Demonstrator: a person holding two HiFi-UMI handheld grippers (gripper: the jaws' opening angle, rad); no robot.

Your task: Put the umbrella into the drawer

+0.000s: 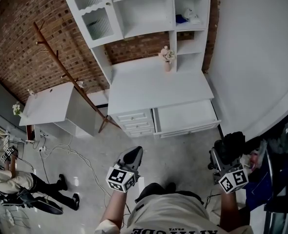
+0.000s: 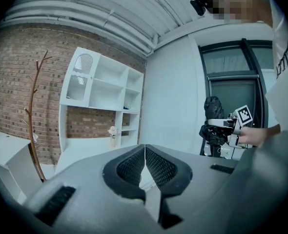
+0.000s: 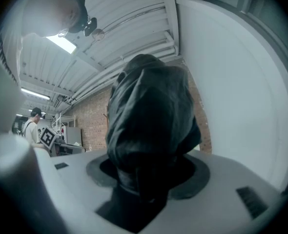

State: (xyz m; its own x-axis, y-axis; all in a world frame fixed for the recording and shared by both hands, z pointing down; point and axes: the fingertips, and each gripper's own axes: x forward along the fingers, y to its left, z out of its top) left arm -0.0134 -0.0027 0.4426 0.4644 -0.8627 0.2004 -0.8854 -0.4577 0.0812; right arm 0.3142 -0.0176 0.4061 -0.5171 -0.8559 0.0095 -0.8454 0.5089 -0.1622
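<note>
A folded black umbrella point(image 3: 149, 126) stands up out of my right gripper point(image 3: 146, 172), whose jaws are shut on it; in the head view the same umbrella point(image 1: 230, 147) rises from the right gripper point(image 1: 227, 162) at lower right. My left gripper point(image 1: 131, 158) hangs at lower centre with its jaws shut and nothing between them, and its own view shows the left gripper point(image 2: 145, 162) closed tip to tip. The white desk point(image 1: 158, 89) stands ahead, its wide drawer point(image 1: 185, 117) pulled open under the right half.
A white shelf unit point(image 1: 144, 13) tops the desk, with a small flower vase point(image 1: 167, 58). A wooden coat rack point(image 1: 66, 72) leans at left beside a white cabinet point(image 1: 49, 104). Cables point(image 1: 71, 152) trail on the floor. A seated person point(image 1: 17, 182) is at far left.
</note>
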